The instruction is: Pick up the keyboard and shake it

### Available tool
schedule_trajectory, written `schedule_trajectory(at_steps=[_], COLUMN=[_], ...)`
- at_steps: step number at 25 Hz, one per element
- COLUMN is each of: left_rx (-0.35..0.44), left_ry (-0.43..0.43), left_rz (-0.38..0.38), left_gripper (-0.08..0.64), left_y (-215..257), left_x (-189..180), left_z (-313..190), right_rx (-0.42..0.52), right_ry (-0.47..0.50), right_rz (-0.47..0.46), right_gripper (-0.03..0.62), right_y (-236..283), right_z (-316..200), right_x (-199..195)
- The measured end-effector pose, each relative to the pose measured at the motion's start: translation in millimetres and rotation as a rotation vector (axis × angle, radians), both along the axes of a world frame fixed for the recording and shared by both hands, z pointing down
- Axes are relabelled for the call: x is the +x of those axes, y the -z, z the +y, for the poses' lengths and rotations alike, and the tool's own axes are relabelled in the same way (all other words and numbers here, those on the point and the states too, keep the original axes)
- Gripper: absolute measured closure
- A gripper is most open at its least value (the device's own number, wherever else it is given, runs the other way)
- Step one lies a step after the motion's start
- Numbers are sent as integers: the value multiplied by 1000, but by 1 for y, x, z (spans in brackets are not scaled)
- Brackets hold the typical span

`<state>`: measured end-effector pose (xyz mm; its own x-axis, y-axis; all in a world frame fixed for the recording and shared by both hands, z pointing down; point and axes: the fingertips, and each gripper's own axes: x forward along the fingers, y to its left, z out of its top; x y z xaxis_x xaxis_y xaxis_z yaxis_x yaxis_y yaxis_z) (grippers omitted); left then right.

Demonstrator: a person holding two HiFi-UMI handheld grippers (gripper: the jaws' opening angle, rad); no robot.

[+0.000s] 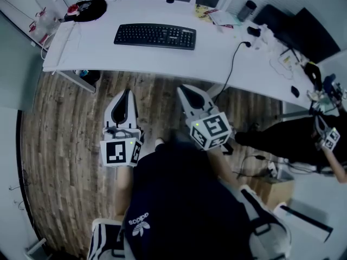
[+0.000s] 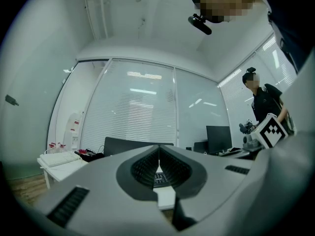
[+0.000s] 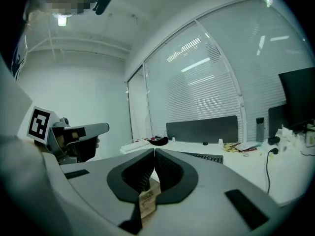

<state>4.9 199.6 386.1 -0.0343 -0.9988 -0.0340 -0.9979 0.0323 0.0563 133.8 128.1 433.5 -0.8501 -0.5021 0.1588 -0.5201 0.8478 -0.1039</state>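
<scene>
The keyboard (image 1: 155, 36) lies flat on the white desk (image 1: 97, 56), in its left half, about midway between the near and far edges, with bare desktop all round it. Both tools hang short of the desk's near edge, over the wooden floor (image 1: 59, 140). The left gripper (image 1: 127, 93) and the right gripper (image 1: 182, 89) each have their jaws pressed together on nothing. The keyboard looks like a light, stiff plastic slab that should not sag when lifted. Its keys would likely give under the pads, so the better hold is probably the plain frame at the two short ends, one gripper to each. The jaws would need to part first.
</scene>
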Motion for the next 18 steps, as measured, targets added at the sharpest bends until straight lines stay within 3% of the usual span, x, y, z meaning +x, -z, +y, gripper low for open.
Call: schedule_trajectory(at_steps=[9,13,18], left_rx=[-25,-15,2], left_ry=[15,47,56], left_rz=[-11,34,30], left_gripper=[555,555,555], left_y=[-14,-10,0], left_x=[-16,-32,-46], left_z=[-32,-63,-107], right_rx=[-29,-39,-23], right_ry=[-34,-47,-47], right_rz=[-3,-17,-28], right_gripper=[587,587,588], right_y=[-9,-7,3], right_z=[-45,-81,-130], right_x=[-7,-14,-21])
